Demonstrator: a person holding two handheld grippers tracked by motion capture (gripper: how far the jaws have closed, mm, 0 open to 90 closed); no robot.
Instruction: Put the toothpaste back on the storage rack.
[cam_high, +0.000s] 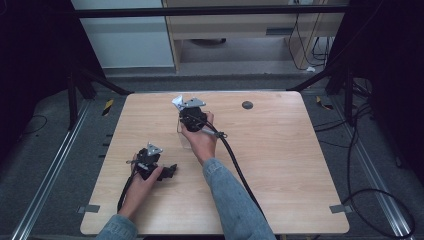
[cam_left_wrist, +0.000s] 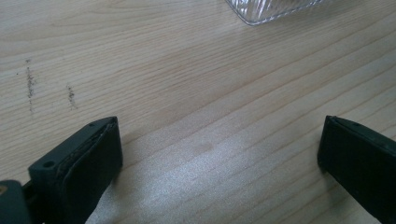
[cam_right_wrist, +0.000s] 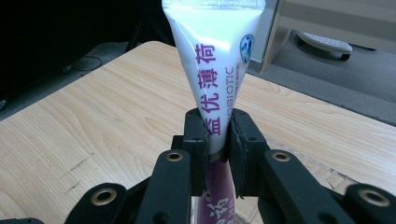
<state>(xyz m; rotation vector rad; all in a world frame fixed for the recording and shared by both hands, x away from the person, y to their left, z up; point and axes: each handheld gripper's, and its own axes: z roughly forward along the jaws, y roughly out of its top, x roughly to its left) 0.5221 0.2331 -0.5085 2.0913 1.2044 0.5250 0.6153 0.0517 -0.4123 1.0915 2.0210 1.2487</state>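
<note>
Toothpaste tube stands upright, clamped between the right gripper jaws above the wooden table. Left gripper rests low on the table, jaws wide apart, near a clear plastic container.

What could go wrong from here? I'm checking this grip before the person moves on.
The right gripper pinches the white tube low, with most of it standing above the jaws, so it may tip or slip. A hard squeeze on the soft tube might push paste out. The clear container sits close under the tube, and the open left gripper isn't steadying it, so a bump could shift it.
</note>
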